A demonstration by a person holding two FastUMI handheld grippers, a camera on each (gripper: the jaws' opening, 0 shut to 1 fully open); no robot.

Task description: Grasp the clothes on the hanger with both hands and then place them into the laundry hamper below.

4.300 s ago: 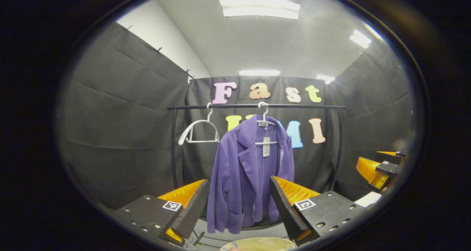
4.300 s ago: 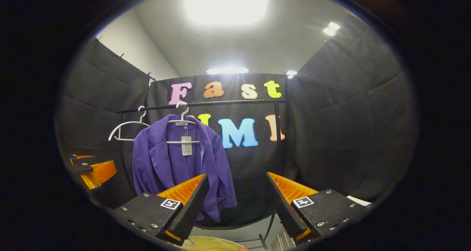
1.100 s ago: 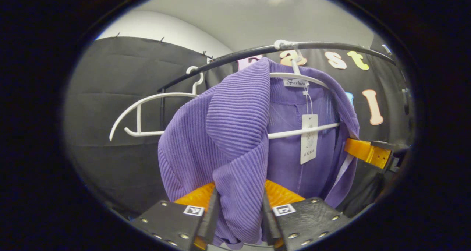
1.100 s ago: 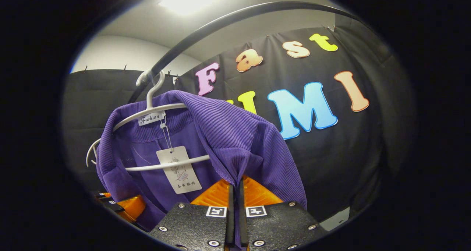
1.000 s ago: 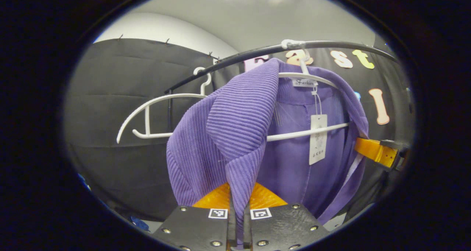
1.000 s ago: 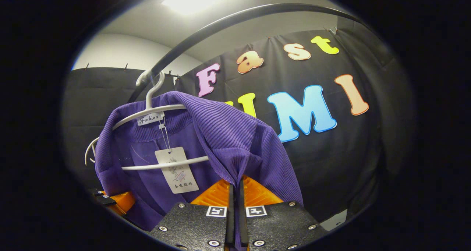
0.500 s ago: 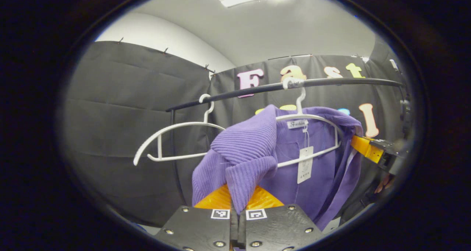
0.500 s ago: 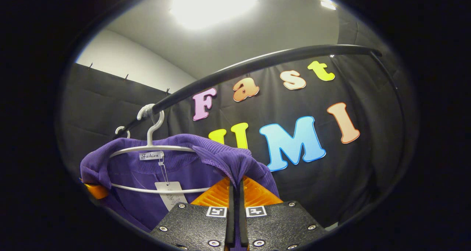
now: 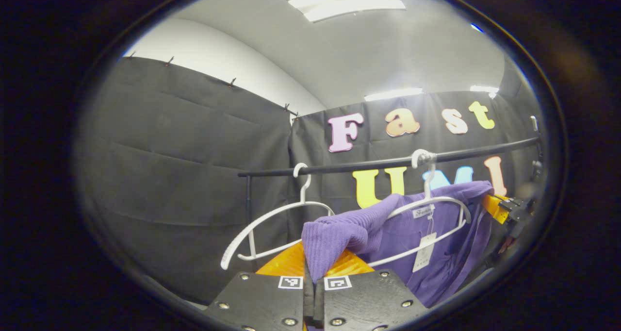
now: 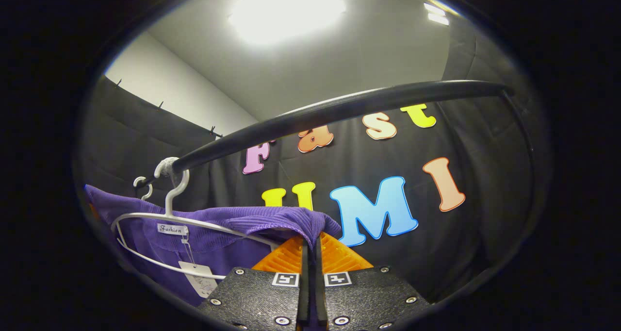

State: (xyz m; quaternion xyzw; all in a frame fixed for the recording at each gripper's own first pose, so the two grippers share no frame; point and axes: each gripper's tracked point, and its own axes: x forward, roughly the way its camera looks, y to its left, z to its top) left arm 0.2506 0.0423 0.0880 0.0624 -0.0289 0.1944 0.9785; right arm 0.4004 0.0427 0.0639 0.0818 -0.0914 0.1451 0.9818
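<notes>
- Left gripper (image 9: pixel 313 277): fingers closed tight on a fold of the purple jacket (image 9: pixel 335 236).
- Right gripper (image 10: pixel 310 265): clamped on the jacket's other shoulder.
- Jacket partly draped on white hanger (image 9: pixel 439 209), hooked on black rail (image 10: pixel 339 110).
- Empty hanger (image 9: pixel 271 224) beside it.

A small recording booth, not a lived-in room: black cloth walls (image 9: pixel 184 151) pinned along their top edge rise ahead of both grippers, a plain white wall (image 9: pixel 233 59) and ceiling light panels (image 9: pixel 347 1) above, a black garment rail (image 10: pixel 339 110) crossing overhead with white hangers (image 9: pixel 271 224).
</notes>
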